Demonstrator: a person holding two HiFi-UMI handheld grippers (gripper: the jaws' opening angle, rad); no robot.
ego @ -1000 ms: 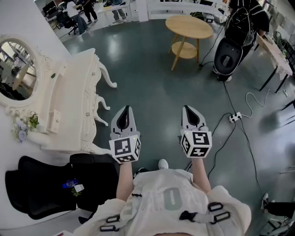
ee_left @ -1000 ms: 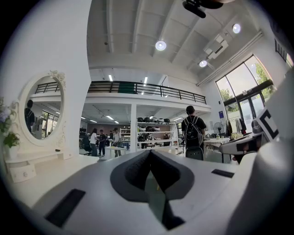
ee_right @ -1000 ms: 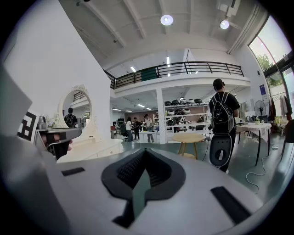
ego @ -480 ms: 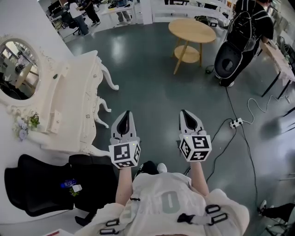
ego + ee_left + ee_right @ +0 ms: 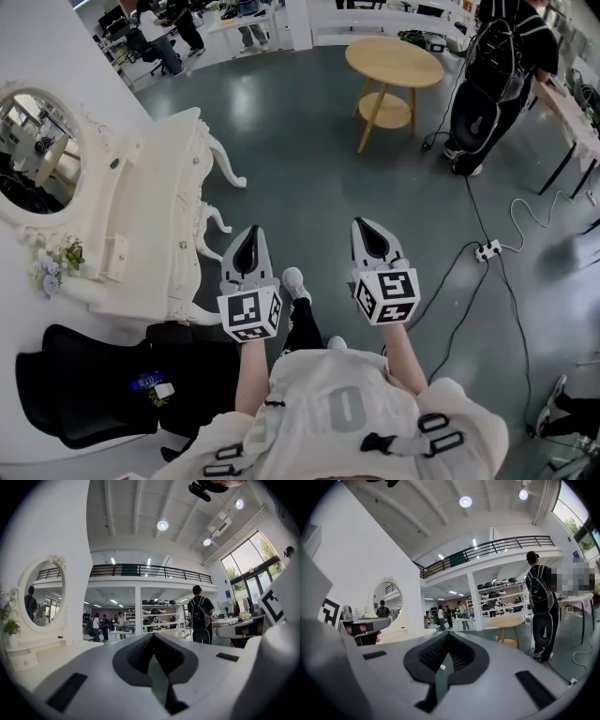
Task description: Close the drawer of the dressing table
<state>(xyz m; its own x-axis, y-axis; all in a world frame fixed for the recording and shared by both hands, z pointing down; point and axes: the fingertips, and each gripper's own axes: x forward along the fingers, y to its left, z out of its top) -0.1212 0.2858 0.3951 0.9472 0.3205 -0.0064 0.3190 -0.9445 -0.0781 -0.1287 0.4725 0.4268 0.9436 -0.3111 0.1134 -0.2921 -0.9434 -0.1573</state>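
1. Your left tongs [image 5: 249,242] are closed on nothing, held above the floor [image 5: 309,159].
2. Your right tongs [image 5: 373,236] are also closed and empty, level beside them.
3. The dressing table [image 5: 150,216] stands just left of your left tongs, untouched.

The dressing table [image 5: 155,211] is cream-white, the floor [image 5: 300,141] dark grey-green, the round table [image 5: 394,58] pale wood, and the left gripper [image 5: 250,232] and right gripper [image 5: 367,225] grey with black-and-white markers.

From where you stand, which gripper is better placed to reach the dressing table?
Left: the left gripper is nearest the dressing table, and the right gripper is farther off. Both have their jaws shut and empty.
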